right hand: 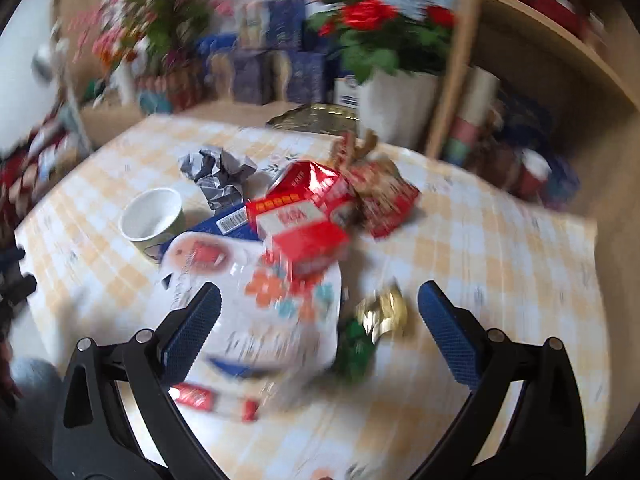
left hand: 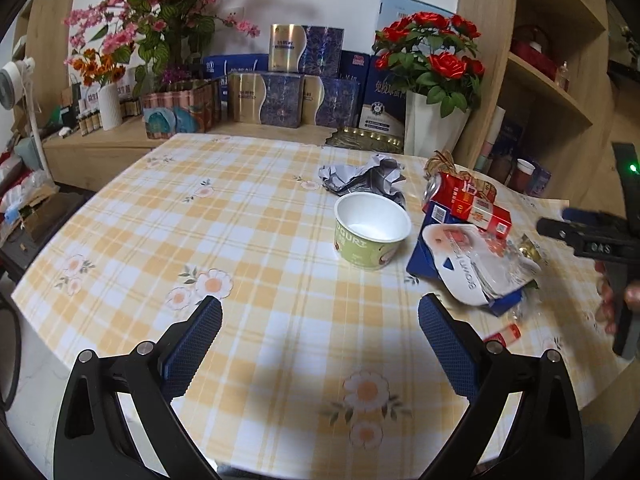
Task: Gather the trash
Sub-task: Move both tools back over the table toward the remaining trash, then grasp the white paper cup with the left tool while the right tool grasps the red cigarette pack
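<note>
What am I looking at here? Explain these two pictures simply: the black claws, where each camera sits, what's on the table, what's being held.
No robot: a person holds two handheld grippers, each with a fisheye camera looking along its blue-padded fingers. One picture is from the left gripper, the other, blurred, from the right gripper. Both are open and hold nothing. On the checked tablecloth lies trash: an empty yogurt cup, crumpled paper, red cartons, a white plastic wrapper and gold foil. Flowers and boxes stand behind.

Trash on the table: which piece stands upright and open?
The green yogurt cup, standing open-mouthed left of the pile. The crumpled paper, red cartons and white pouch all lie flat or crushed.
</note>
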### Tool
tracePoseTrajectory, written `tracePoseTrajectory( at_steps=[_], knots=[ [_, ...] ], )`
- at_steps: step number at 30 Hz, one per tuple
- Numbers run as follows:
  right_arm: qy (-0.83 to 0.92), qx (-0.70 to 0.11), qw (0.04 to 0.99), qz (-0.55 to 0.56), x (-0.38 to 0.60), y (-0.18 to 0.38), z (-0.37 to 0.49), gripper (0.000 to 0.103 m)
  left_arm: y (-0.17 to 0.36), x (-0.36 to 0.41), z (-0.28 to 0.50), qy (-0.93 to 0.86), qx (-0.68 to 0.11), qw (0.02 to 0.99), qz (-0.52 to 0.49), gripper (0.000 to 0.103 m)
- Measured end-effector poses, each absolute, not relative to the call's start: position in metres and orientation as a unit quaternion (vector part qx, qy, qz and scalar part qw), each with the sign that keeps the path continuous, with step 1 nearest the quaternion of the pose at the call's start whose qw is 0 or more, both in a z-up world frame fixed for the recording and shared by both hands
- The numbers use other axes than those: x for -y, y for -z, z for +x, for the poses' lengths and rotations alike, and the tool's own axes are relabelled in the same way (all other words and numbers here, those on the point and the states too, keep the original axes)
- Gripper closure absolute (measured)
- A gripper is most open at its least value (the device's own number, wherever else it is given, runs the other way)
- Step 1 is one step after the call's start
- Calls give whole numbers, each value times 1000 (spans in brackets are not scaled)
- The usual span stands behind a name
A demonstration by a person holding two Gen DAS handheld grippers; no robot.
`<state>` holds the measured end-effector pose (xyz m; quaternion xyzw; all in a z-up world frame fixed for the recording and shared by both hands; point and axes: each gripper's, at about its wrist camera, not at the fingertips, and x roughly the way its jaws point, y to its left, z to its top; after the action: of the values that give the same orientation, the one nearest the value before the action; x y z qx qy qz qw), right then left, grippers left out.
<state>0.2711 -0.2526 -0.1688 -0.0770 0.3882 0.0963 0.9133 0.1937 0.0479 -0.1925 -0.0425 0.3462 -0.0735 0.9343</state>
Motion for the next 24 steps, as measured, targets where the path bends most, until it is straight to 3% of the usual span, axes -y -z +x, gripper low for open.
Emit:
tracePoseTrajectory(
  at_steps=[11, 12, 14, 16, 24],
  knots=[
    [-148, -488, 860, -17, 239, 217, 372, 7, 207, -45, 231, 86, -369, 922, -81, 7],
    [-146, -491, 859, -17, 238, 221, 373, 11, 208, -45, 233, 87, -369, 921, -84, 7],
    [-147, -498, 854, -8, 239, 224, 374, 30, 210, -43, 243, 90, -374, 918, -93, 7],
    [-152, -490, 858, -2, 241, 221, 368, 38, 213, -38, 254, 99, -383, 913, -100, 7],
    [-166, -406, 899, 23, 255, 178, 329, 42, 229, 3, 301, 133, -405, 904, -36, 7]
  ],
)
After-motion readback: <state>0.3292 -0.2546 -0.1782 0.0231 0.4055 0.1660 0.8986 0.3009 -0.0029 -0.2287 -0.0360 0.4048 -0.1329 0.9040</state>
